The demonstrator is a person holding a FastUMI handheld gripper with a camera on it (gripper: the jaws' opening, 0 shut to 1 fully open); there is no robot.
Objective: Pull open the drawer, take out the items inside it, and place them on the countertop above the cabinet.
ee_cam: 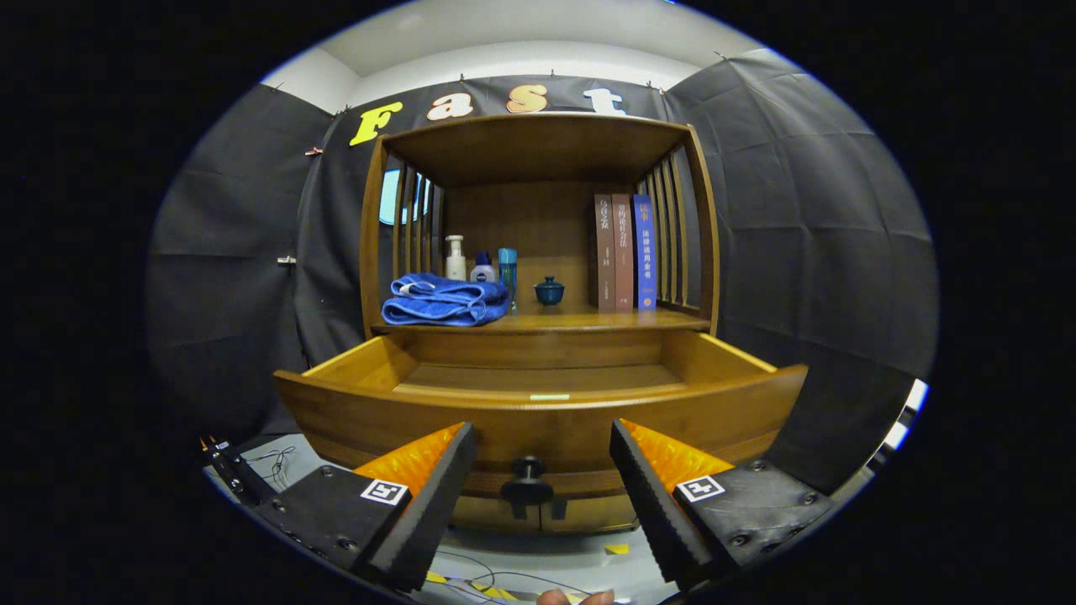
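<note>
The gripper (pixel 538 491) jaws stand wide open, gripping nothing, with the small black knob (pixel 527 482) of the pulled-out brown wooden drawer (pixel 538 416) between them, below the cabinet's tabletop (pixel 580 320) carrying a folded blue towel (pixel 444 300).

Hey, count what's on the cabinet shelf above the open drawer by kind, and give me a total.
Books: 3
Bottles: 3
Blue folded towels: 1
Small blue lidded pots: 1
Total: 8
The claw is open, its fingers on either side of the drawer knob.
</note>
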